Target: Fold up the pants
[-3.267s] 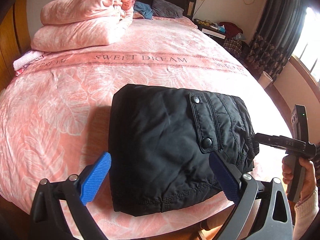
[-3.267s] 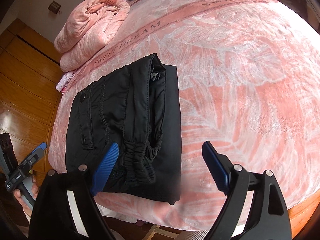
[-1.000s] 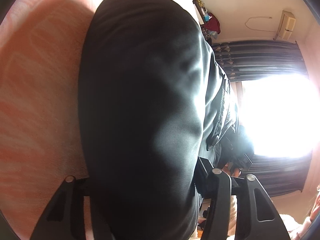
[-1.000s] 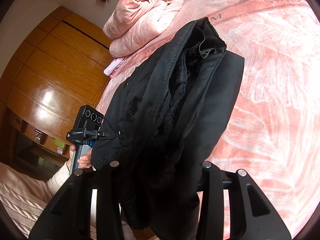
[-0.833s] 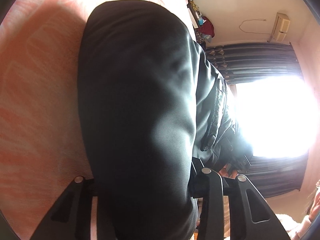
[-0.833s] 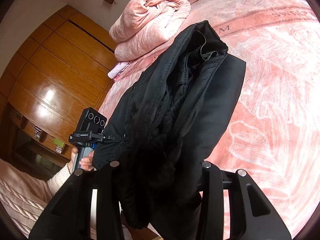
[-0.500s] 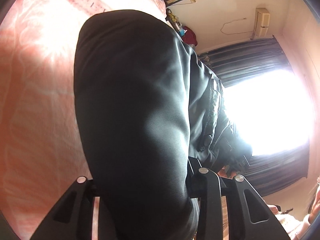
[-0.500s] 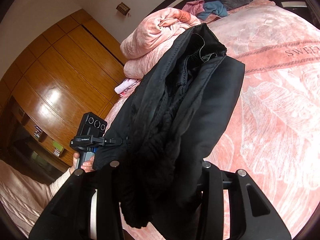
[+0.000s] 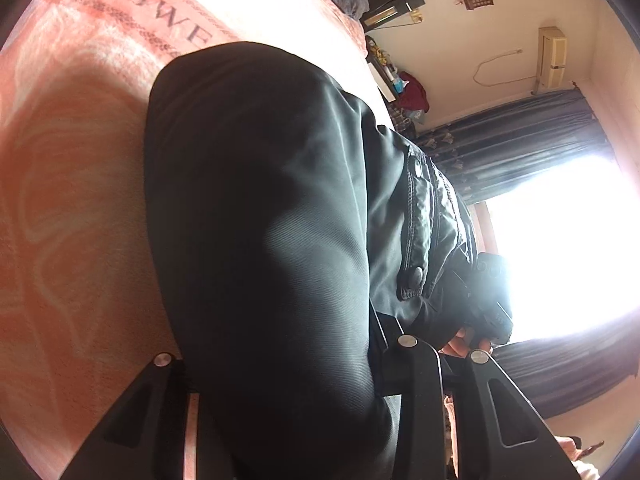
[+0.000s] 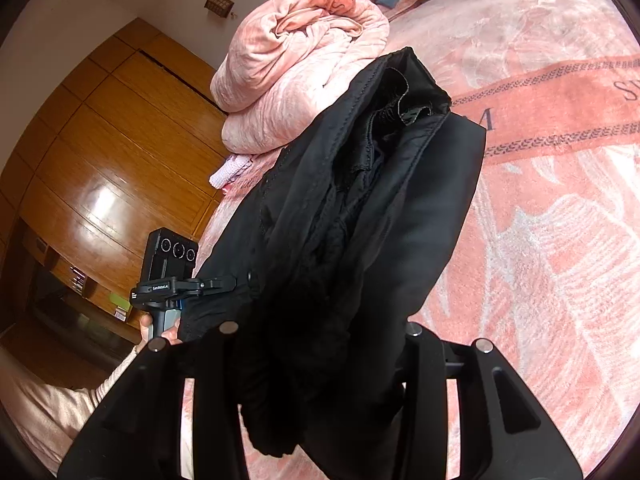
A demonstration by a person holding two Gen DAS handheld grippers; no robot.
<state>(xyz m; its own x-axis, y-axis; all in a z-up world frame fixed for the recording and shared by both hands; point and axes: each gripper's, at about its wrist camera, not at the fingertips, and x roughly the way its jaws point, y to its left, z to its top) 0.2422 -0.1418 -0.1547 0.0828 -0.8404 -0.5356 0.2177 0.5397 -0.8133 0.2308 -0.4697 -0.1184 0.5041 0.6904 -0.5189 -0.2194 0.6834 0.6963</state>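
Wood cupboards (image 10: 100, 184) stand far to your left, with a rolled pink quilt (image 10: 296, 64) on the bed (image 10: 560, 240) next to them. Your left tongs (image 9: 280, 364) are clamped on the black pants (image 9: 260, 220) at one end, and your right tongs (image 10: 316, 332) are clamped on the pants (image 10: 360, 220) at the other end. The folded pants hang between them, lifted over the pink bed. A bright window (image 9: 560, 248) shines on the right.

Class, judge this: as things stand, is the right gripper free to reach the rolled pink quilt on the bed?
Probably not: the right gripper is shut on the folded black pants, which hang between it and the pink quilt.
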